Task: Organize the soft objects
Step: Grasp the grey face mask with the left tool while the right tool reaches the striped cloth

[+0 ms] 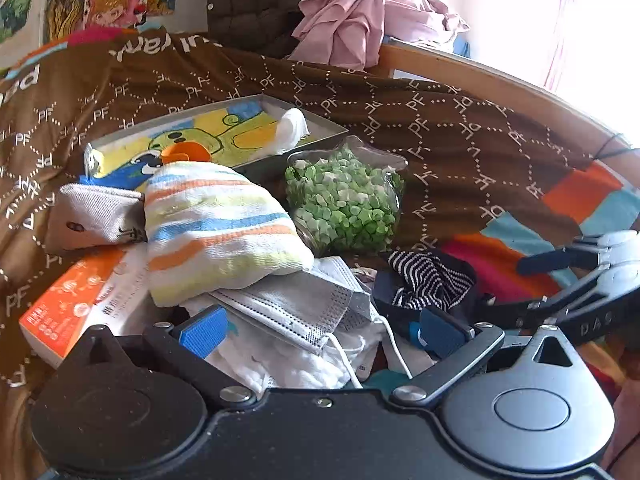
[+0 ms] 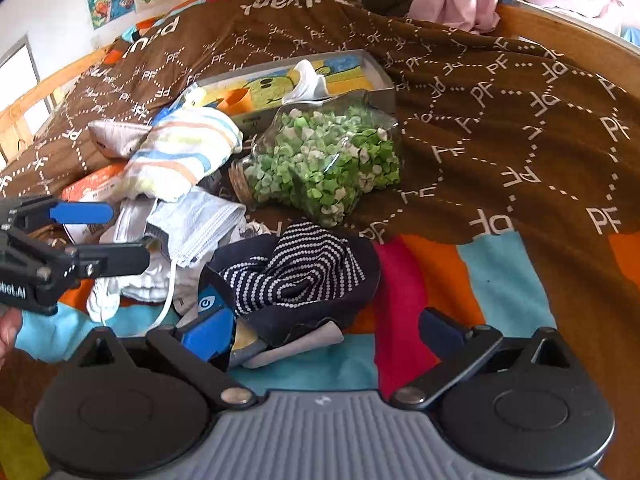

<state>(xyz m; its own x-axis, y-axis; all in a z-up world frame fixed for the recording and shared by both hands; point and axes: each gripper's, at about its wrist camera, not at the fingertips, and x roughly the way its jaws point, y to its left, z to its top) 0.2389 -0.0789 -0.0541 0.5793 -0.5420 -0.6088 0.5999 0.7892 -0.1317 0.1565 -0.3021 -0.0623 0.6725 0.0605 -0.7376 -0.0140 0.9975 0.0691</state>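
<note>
A pile of soft things lies on the bed. A striped towel (image 1: 216, 228) (image 2: 180, 152) rests on top, partly over grey face masks (image 1: 296, 304) (image 2: 196, 228) and a white cloth (image 1: 304, 364) (image 2: 140, 276). A navy garment with white stripes (image 1: 428, 284) (image 2: 292, 276) lies to their right. My left gripper (image 1: 320, 334) (image 2: 108, 236) is open, low over the masks, holding nothing. My right gripper (image 2: 324, 330) (image 1: 520, 284) is open, its left pad at the near edge of the navy garment, gripping nothing.
A clear jar of green paper stars (image 1: 344, 200) (image 2: 328, 160) lies behind the pile. A shallow box with a duck picture (image 1: 208, 136) (image 2: 372, 76) holds a white cloth (image 1: 292, 128). A grey pouch (image 1: 96, 216), an orange carton (image 1: 68, 300), a brown blanket (image 2: 500, 120) and a wooden bed rail (image 1: 480, 76) surround them.
</note>
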